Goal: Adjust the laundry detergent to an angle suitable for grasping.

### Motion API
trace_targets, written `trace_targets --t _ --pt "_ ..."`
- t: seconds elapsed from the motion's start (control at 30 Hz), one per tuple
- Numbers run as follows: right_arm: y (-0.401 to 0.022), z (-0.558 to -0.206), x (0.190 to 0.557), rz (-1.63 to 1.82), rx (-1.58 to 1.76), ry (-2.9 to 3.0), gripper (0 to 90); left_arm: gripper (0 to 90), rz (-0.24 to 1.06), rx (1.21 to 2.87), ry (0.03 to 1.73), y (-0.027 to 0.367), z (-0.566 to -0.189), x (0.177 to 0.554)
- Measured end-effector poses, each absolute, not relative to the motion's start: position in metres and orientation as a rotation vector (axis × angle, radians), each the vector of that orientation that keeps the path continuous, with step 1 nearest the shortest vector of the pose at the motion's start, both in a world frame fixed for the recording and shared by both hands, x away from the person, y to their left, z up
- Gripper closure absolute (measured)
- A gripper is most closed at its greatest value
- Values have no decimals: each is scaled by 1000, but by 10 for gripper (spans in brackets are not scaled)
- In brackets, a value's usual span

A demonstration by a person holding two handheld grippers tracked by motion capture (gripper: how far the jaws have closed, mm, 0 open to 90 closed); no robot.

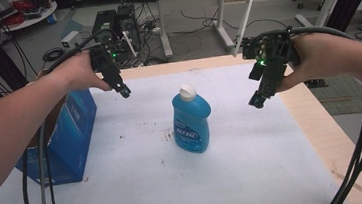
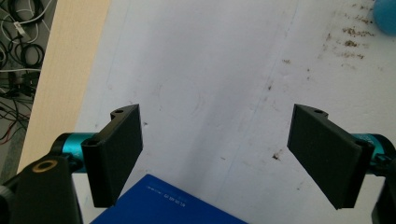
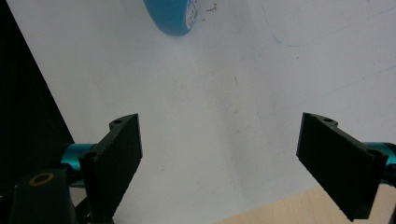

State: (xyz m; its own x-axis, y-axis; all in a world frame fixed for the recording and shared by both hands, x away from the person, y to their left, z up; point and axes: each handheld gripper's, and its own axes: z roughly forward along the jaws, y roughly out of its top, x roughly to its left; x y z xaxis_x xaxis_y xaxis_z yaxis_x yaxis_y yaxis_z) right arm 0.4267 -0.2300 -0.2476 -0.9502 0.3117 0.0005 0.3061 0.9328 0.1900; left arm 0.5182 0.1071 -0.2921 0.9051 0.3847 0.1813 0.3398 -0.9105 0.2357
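Left of the blue bottle point(image 1: 192, 123), my left gripper point(image 1: 124, 91) hangs with jaws apart above the blue box point(image 1: 74, 137). The white-capped bottle stands upright mid-table, its label unreadable. Right of it, my right gripper point(image 1: 257, 100) hovers, jaws spread wide, empty.

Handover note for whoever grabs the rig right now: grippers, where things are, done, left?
Left gripper: jaws wide open, empty, held above the table's left side over the blue cardboard box.
Right gripper: jaws wide open, empty, held above the table's right side.
Blue plastic detergent bottle with a white cap: upright mid-table on the white table cover, between the two grippers, untouched.
Done: nothing gripped so far.
Left: probably closing in on the bottle and gripping it.
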Motion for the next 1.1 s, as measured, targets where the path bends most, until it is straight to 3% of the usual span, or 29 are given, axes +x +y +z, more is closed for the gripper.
trace_targets --t 1.1 --pt "-236 -244 422 342 521 3036 134 182 342 2839 528 107 -285 510"
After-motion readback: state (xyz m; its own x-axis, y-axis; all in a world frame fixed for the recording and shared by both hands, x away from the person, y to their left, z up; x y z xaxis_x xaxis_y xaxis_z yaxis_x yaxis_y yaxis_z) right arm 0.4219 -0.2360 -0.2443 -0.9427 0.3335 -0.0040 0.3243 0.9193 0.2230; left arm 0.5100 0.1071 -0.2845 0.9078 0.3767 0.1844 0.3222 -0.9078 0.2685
